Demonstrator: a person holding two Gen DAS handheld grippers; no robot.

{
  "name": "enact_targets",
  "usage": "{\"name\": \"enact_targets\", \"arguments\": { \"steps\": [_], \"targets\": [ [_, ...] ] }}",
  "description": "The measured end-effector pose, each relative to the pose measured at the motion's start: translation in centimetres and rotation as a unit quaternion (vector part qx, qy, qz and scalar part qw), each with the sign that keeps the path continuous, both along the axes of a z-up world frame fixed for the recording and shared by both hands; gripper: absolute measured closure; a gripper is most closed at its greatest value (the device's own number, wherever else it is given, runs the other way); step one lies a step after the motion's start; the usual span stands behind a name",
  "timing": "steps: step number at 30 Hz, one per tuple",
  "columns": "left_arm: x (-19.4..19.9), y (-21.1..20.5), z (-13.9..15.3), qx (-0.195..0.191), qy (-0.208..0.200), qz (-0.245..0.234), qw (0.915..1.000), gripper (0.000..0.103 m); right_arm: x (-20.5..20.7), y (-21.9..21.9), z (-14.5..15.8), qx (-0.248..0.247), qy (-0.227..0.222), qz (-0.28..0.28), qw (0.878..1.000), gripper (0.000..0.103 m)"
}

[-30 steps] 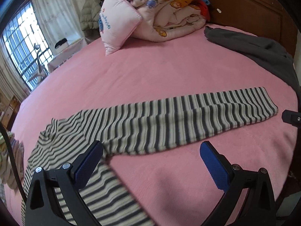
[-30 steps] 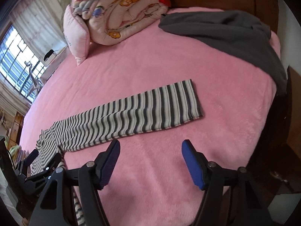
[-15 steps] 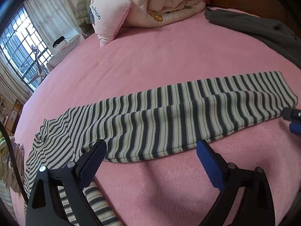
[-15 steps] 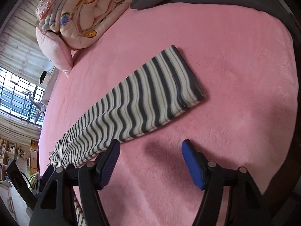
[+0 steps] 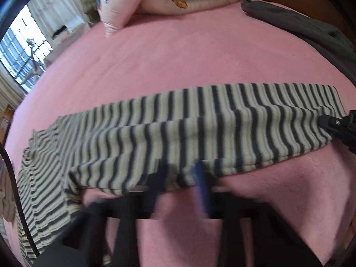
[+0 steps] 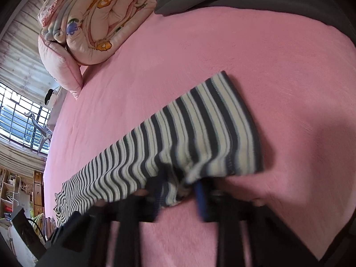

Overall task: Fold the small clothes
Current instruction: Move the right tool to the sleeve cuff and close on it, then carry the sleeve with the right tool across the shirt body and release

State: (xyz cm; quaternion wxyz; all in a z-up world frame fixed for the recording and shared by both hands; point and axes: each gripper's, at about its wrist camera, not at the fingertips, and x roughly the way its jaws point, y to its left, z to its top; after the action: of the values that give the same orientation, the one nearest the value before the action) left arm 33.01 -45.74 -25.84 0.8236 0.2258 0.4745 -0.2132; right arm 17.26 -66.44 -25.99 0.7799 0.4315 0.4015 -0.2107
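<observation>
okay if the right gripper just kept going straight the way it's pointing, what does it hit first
The striped garment. The right gripper has just been closing its jaws on that garment's near edge, close to its end, so the fabric is already between them. Directly under it lies the pink bed cover.

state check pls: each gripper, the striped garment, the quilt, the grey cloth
Left hand-held gripper: jaws have just closed on the near edge of the striped garment.
Right hand-held gripper: jaws have just closed, garment's cuff-end edge bunched between them.
Striped garment: flat on the pink bed, folded lengthwise.
Quilt: rolled up, by the pillow.
Grey cloth: spread loosely, unfolded.
</observation>
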Motion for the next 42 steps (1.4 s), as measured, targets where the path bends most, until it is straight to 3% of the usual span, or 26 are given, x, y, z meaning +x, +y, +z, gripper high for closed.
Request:
{"name": "enact_targets", "arguments": {
  "steps": [4,11,16,20,26,31,38,42],
  "targets": [
    [-0.1,0.0,1.1,-0.010,-0.006,-0.004,0.9999,0.098,0.3,0.4,1.2,-0.025,-0.014,0.007,1.000,0.098],
    [-0.4,4.0,4.2,-0.025,-0.005,0.022,0.9994,0.092,1.6,2.7,6.5,-0.096,-0.050,0.050,0.993,0.098],
    [-0.6,9.6,6.7,-0.014,-0.035,0.056,0.9977,0.091,4.2,6.6,11.3,-0.155,-0.075,0.106,0.979,0.098],
    [0.1,16.0,8.8,-0.028,-0.043,0.115,0.9920,0.090,7.1,11.8,15.0,-0.200,-0.099,0.169,0.960,0.098],
    [1.7,27.8,10.6,-0.056,-0.047,0.218,0.9731,0.087,12.2,23.0,18.5,-0.256,-0.129,0.273,0.918,0.098],
    [2.0,37.3,10.5,-0.068,-0.047,0.288,0.9541,0.085,16.2,34.5,19.0,-0.292,-0.143,0.364,0.873,0.098],
    [1.7,47.9,8.1,-0.091,-0.022,0.371,0.9239,0.085,18.4,50.3,15.8,-0.316,-0.143,0.483,0.804,0.098],
    [1.5,51.5,6.5,-0.097,-0.010,0.397,0.9125,0.085,18.5,56.5,12.0,-0.305,-0.117,0.535,0.779,0.098]
  ]
}}
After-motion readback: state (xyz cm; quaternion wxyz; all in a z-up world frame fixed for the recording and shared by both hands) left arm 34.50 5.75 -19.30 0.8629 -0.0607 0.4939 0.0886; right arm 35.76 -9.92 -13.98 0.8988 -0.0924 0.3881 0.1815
